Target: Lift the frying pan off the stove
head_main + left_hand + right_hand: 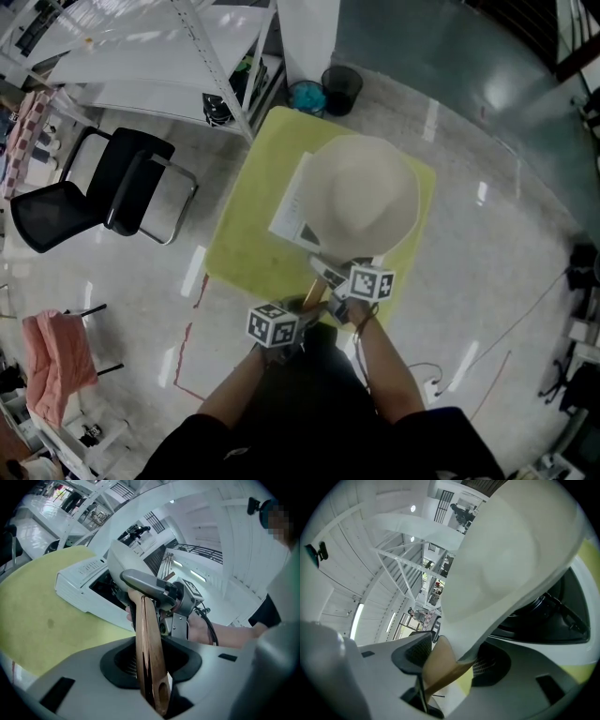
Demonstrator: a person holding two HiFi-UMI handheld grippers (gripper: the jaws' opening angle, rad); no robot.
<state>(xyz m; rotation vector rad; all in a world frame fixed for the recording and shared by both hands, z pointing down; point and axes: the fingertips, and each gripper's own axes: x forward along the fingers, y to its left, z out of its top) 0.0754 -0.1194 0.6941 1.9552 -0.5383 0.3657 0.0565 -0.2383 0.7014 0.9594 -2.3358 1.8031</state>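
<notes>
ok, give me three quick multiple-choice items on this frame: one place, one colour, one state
1. Where does the stove sit?
A) on the yellow table
B) on the floor
C) on the black chair

2. What colour is the frying pan?
A) red
B) cream-white
C) black

3. What is the left tool doing?
A) open, holding nothing
B) shut on the stove's edge
C) shut on the wooden handle

Answers:
1 A: the head view shows the white stove lying on the yellow tabletop.
2 B: seen from above, the pan is pale cream all over.
3 C: in the left gripper view the handle runs between its jaws, which are closed on it.
</notes>
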